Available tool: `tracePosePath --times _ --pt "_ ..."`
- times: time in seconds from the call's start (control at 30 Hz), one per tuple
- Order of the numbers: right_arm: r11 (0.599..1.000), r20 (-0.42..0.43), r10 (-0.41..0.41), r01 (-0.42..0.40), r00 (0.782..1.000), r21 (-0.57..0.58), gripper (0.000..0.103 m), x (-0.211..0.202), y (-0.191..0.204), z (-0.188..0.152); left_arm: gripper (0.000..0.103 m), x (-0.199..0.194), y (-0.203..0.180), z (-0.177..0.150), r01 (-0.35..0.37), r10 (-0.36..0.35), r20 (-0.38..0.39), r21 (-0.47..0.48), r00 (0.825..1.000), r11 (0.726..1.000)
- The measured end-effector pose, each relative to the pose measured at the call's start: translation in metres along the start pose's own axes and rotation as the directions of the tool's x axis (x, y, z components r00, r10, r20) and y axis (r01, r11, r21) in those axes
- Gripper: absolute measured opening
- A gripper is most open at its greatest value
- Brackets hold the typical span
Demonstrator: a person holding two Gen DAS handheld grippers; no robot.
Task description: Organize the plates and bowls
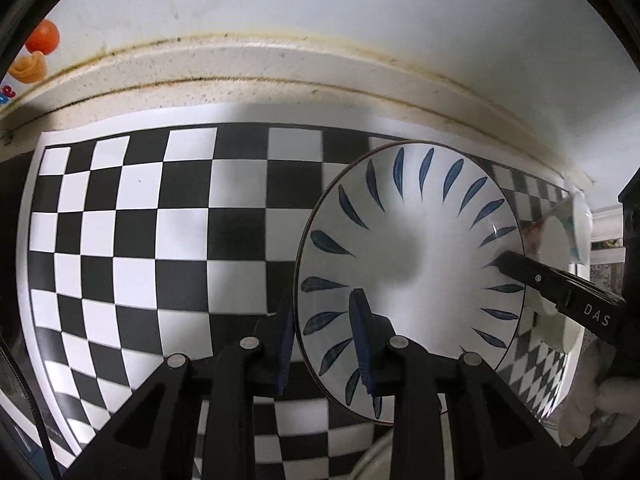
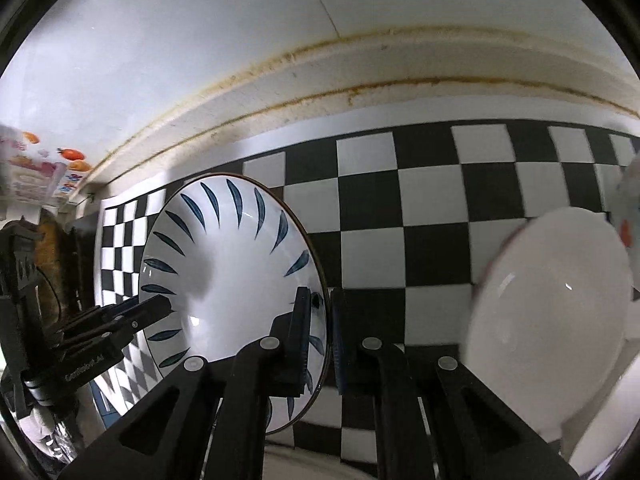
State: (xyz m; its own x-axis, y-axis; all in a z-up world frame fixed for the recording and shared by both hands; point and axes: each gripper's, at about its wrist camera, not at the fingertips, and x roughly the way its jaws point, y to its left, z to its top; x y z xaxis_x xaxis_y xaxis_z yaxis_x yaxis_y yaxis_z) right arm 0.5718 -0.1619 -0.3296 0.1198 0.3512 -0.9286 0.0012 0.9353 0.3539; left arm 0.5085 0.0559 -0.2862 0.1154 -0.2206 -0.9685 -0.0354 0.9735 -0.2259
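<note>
Checkered matting (image 1: 132,216) covers the desk up to a stained white wall ledge (image 1: 280,68), and a leaf-patterned plate (image 1: 408,264) sits on it, tilted, held by both grippers. Left gripper (image 1: 324,344) pinches the plate's near-left rim and right gripper (image 2: 320,332) pinches the opposite rim, jaws straddling the edge on each side. Left of the plate the mat lies open; a white bowl (image 2: 552,320) crowds its right.
</note>
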Motion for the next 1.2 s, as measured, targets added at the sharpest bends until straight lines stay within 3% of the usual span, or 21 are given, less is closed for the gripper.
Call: tracePosePath --times 0.33,0.53,0.8,1.2 --pt "1.0 0.068 0.011 -0.01 0.998 -0.016 0.011 -0.077 -0.005 -0.05 0.024 -0.07 -0.031 -0.045 0.035 -0.04 0.062 0.086 0.997 0.996" --pt "1.0 0.094 0.022 -0.02 0.995 -0.013 0.011 -0.11 -0.015 -0.095 0.024 -0.086 -0.049 -0.079 0.036 -0.044 0.061 0.133 0.997 0.99" --pt "0.999 0.077 0.043 -0.045 0.996 0.026 0.011 -0.119 -0.034 -0.162 0.024 -0.069 -0.056 -0.123 0.053 -0.051 -0.019 0.139 0.998 0.989" --pt "0.995 -0.024 0.049 -0.047 0.998 0.082 0.011 -0.071 -0.058 -0.217 0.024 -0.021 -0.054 -0.16 0.025 -0.007 -0.135 0.13 0.991 0.991"
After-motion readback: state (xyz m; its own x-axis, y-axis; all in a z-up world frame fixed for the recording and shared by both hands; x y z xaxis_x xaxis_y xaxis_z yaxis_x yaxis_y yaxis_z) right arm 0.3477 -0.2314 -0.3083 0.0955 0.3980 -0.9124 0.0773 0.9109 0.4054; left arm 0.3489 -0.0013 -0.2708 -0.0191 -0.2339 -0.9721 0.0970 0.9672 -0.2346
